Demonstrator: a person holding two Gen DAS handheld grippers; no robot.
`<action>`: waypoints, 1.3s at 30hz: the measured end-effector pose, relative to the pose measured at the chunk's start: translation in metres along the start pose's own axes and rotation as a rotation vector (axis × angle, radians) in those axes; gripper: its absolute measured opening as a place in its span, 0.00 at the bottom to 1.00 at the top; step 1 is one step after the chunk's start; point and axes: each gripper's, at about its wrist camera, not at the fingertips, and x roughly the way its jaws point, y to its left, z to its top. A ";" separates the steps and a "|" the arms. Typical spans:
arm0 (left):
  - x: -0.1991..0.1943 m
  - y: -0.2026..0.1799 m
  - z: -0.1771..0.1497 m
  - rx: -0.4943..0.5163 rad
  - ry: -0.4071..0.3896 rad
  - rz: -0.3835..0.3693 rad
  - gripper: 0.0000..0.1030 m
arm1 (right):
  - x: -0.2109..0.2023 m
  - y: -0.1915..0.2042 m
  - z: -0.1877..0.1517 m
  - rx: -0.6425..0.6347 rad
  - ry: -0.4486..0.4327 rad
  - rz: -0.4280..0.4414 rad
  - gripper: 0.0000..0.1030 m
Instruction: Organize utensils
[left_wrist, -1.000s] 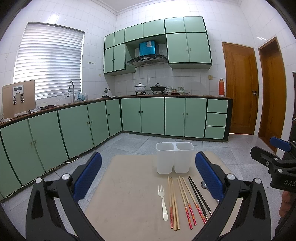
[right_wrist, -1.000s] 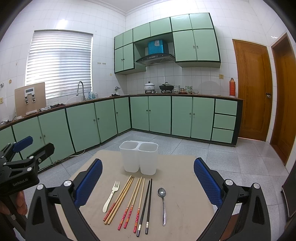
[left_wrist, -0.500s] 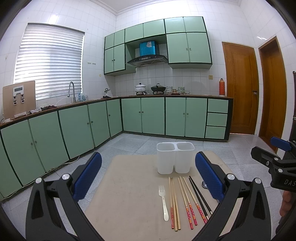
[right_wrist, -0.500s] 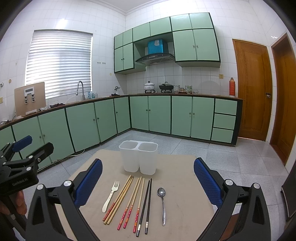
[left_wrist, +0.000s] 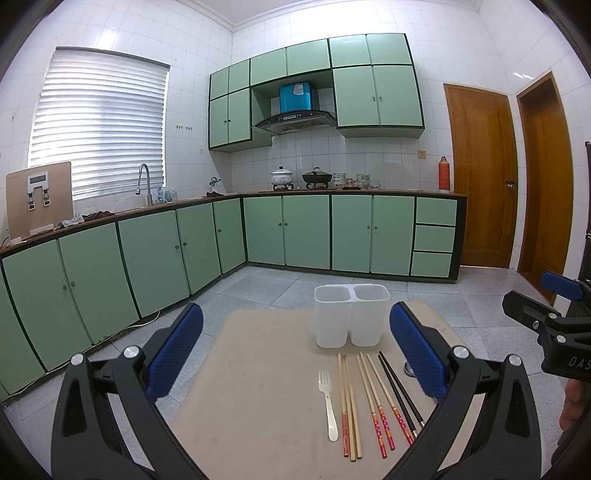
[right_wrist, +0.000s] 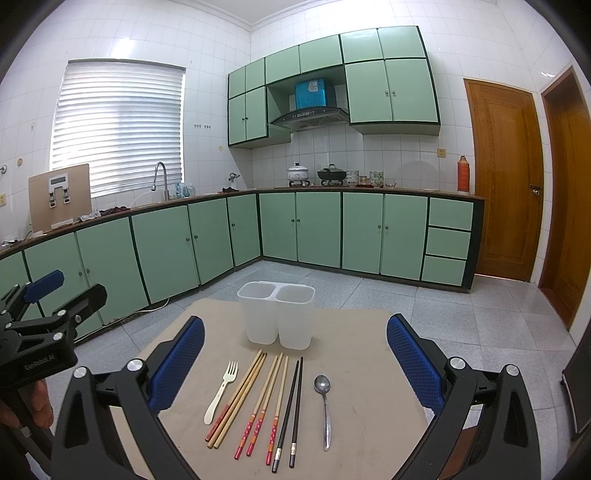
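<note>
Behind left tool (left_wrist: 295, 347): spoon (left_wrist: 407, 367), mostly hidden.

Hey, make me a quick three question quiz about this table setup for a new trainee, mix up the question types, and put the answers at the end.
1. True or false: the white two-compartment holder already has utensils in it.
2. Which lies furthest right in the right wrist view: A) fork B) spoon C) black chopsticks?
3. Fill in: both the left gripper and the right gripper are ____.

Key: 1 false, both compartments look empty. 2 B. 3 open, holding nothing.
</note>
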 end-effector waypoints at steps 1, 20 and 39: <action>0.000 0.000 0.000 0.001 0.000 0.000 0.95 | 0.000 0.000 0.000 0.000 0.000 0.000 0.94; 0.009 0.007 -0.001 0.006 0.027 0.011 0.95 | 0.006 -0.003 -0.007 -0.002 0.015 -0.005 0.94; 0.096 0.016 -0.018 0.017 0.250 0.012 0.95 | 0.089 -0.027 -0.018 0.015 0.214 -0.025 0.89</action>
